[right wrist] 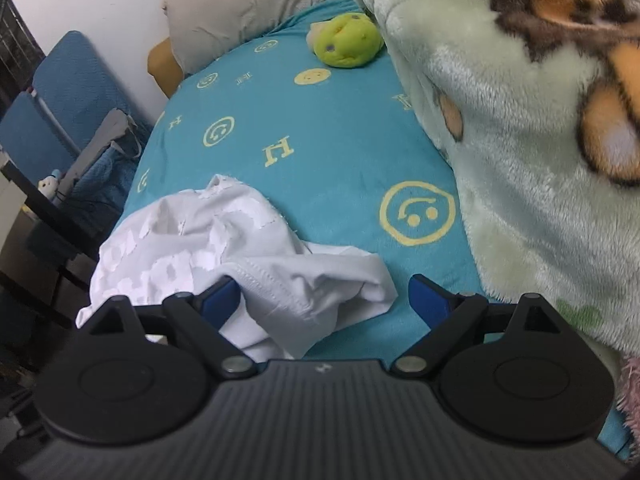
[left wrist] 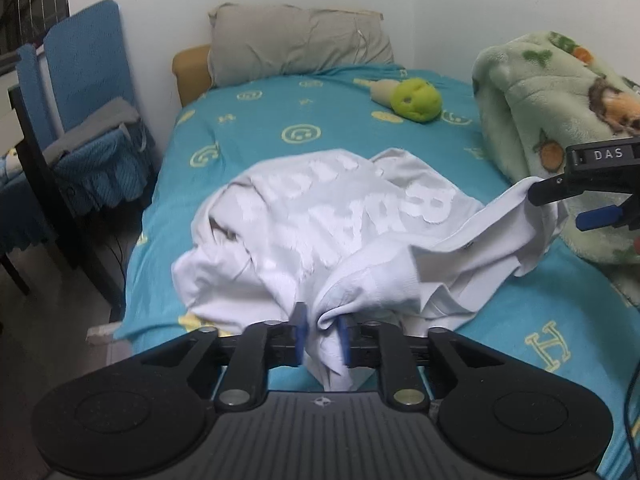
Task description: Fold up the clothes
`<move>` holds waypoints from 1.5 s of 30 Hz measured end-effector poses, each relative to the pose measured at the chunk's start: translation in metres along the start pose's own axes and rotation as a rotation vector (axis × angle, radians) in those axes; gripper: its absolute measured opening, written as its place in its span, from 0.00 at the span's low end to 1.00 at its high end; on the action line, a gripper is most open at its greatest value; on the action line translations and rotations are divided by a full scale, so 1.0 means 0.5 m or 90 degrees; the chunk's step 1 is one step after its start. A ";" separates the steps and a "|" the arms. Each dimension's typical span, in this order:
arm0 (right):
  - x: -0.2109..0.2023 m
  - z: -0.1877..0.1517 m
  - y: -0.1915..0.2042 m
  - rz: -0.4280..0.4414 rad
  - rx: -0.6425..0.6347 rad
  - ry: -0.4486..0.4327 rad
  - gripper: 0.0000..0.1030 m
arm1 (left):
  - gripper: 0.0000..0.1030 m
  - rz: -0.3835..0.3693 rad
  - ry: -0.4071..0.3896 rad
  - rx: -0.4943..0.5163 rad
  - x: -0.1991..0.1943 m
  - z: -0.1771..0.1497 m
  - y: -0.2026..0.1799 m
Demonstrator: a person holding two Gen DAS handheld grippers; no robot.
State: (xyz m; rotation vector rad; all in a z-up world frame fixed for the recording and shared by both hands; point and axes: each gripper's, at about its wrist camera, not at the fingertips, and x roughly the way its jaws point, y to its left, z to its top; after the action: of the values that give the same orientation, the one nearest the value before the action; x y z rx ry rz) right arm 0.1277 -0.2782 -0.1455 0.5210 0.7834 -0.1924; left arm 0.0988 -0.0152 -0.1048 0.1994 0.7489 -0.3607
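The bed [left wrist: 340, 128] carries a white shirt [left wrist: 320, 224], pillow [left wrist: 296, 40], plush toy [left wrist: 416, 98] and blanket [left wrist: 540, 112].

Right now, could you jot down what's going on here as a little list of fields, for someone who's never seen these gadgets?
Setting: bed with a teal smiley-print sheet
Garment: white shirt, crumpled, not yet folded
Left gripper: shut on a bunch of the shirt's fabric
Right gripper: jaws wide open, shirt edge lying between them, not clamped
Nearby: green plush toy, grey pillow at the head, fleece blanket to the right
Beside bed: blue chair
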 end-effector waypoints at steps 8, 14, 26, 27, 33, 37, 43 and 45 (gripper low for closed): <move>-0.001 -0.002 0.010 0.005 -0.001 -0.004 0.90 | 0.81 -0.048 -0.033 0.020 -0.061 -0.006 -0.029; 0.005 -0.001 0.009 0.006 0.010 -0.002 0.90 | 0.87 -0.046 -0.071 0.119 -0.054 -0.013 -0.107; 0.006 -0.008 -0.007 -0.005 0.028 -0.008 0.90 | 0.88 0.139 -0.122 -0.065 0.002 0.007 -0.037; 0.007 -0.008 -0.010 -0.007 0.030 -0.009 0.90 | 0.88 0.155 -0.129 -0.100 -0.009 0.011 -0.016; -0.006 -0.014 -0.009 -0.045 0.015 -0.033 0.90 | 0.88 0.183 -0.144 -0.209 -0.061 0.021 0.064; -0.028 -0.017 -0.008 -0.058 -0.003 -0.050 0.90 | 0.88 0.173 -0.112 -0.184 -0.054 0.024 0.062; -0.050 -0.029 -0.001 -0.028 -0.012 -0.033 0.90 | 0.88 0.113 -0.113 -0.117 -0.036 0.024 0.010; -0.059 -0.038 0.010 -0.019 -0.021 -0.035 0.90 | 0.95 0.095 -0.130 -0.091 -0.027 0.027 -0.014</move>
State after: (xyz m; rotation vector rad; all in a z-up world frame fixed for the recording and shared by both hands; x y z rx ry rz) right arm 0.0973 -0.2647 -0.1338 0.4711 0.7399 -0.2197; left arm 0.0953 -0.0224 -0.0860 0.0816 0.5524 -0.1821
